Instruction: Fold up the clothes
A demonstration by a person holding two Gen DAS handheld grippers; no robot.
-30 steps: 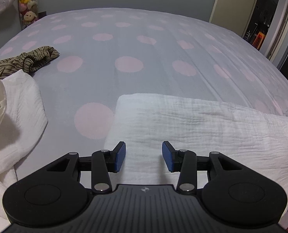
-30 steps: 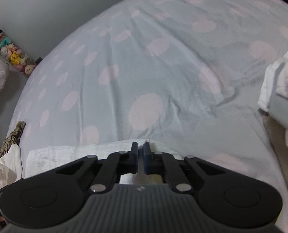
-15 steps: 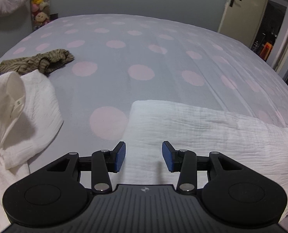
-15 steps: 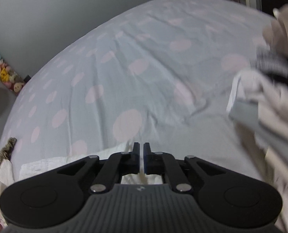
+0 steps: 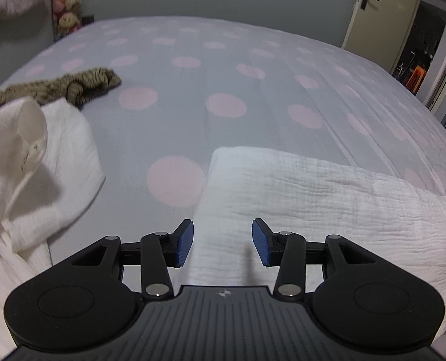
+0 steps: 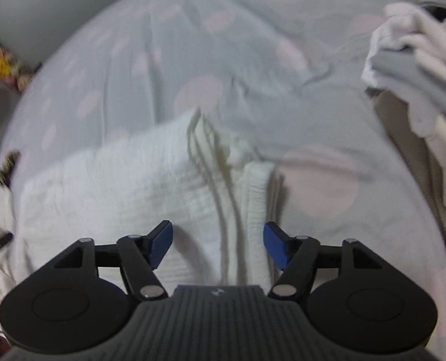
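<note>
While both grippers hover, the folded white crinkled-cotton garment [image 5: 328,198] lies on the grey pink-dotted bedspread [image 5: 223,69].
Left gripper [image 5: 223,242] stands parted, empty; right gripper [image 6: 217,248] has just sprung wide, gripping nothing. The neck label [image 5: 31,156] on the loose white garment [image 5: 63,162] is unreadable.

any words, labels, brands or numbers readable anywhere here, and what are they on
No text reads legibly in either view.
Care tag on the white garment at the left: dark print, too small and blurred to read.
Round mark on the left gripper body: a symbol, no letters.
Same mark on the right gripper: blurred, no letters.
Folded white cloth, dotted sheet, door: no writing seen.
</note>
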